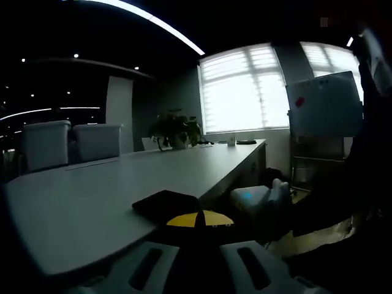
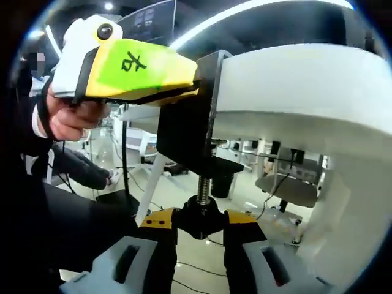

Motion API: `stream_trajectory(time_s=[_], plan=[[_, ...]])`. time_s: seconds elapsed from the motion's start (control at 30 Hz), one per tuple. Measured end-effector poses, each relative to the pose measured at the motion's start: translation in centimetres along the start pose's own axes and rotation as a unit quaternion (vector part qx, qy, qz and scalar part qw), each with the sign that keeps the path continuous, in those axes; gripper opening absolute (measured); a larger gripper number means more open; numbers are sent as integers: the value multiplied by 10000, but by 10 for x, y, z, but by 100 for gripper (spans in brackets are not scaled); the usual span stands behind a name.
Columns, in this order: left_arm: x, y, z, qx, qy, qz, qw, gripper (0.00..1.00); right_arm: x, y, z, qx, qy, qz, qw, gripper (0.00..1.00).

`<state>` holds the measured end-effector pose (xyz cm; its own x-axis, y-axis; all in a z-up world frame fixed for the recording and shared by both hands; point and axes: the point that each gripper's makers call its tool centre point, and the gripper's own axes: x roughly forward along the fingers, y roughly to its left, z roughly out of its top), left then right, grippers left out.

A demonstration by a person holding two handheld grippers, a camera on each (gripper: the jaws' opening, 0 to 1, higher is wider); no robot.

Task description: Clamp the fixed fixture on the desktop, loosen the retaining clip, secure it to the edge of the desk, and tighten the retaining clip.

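Observation:
A black clamp fixture (image 2: 187,131) sits on the edge of the white desk (image 2: 294,79), with its body hanging below the top. Its threaded screw (image 2: 203,184) points down to a black knob (image 2: 199,219). My right gripper (image 2: 200,228) is under the desk, with its yellow-tipped jaws shut on that knob. My left gripper (image 2: 141,70), yellow-green and held by a hand (image 2: 70,119), comes in from the left and grips the fixture's upper part. In the left gripper view, the fixture's black top (image 1: 165,204) lies on the desk (image 1: 92,196) corner, and my left gripper (image 1: 199,222) is shut on it.
Two grey chairs (image 1: 67,144) stand at the far side of the long desk, with a potted plant (image 1: 176,130) at its end. A whiteboard (image 1: 323,104) stands at the right beside bright windows. Under the desk are an office chair (image 2: 288,184) and cables on the floor.

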<state>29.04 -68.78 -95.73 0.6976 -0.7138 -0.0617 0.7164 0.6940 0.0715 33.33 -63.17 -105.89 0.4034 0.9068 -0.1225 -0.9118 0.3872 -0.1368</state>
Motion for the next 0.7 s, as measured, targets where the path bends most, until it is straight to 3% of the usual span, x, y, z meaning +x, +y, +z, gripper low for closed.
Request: stream_trajectory(time_s=[0.1,0.13,0.17,0.33,0.4,0.5,0.63,0.7], plan=[[0,0,0,12,23,36,10000,1,-1,1,2,-284,-62,369,9989,27],[0,0,0,17,31,43,10000,1,-2,1,1,-200,-38,369,9991,27],[0,-1,0,11,36,52,10000,1,-2,1,0,-390,-20,436,9983,27],[0,-1,0,6,48,56,10000,1,-1,-3,-1,-256,-59,195,9995,29],[0,-1,0,-14,33,61,10000,1,-7,-11,2,-455,-144,-423,9980,34],[-1,-2,-1,-3,5,70,10000,1,-21,-17,7,-272,-281,-1081,9934,36],[-3,-1,-3,-54,-36,78,9999,1,-31,-16,5,169,-215,-1810,9831,42],[-4,-1,-4,-64,-46,105,9999,1,-30,-10,0,171,-62,-2037,9789,46]])
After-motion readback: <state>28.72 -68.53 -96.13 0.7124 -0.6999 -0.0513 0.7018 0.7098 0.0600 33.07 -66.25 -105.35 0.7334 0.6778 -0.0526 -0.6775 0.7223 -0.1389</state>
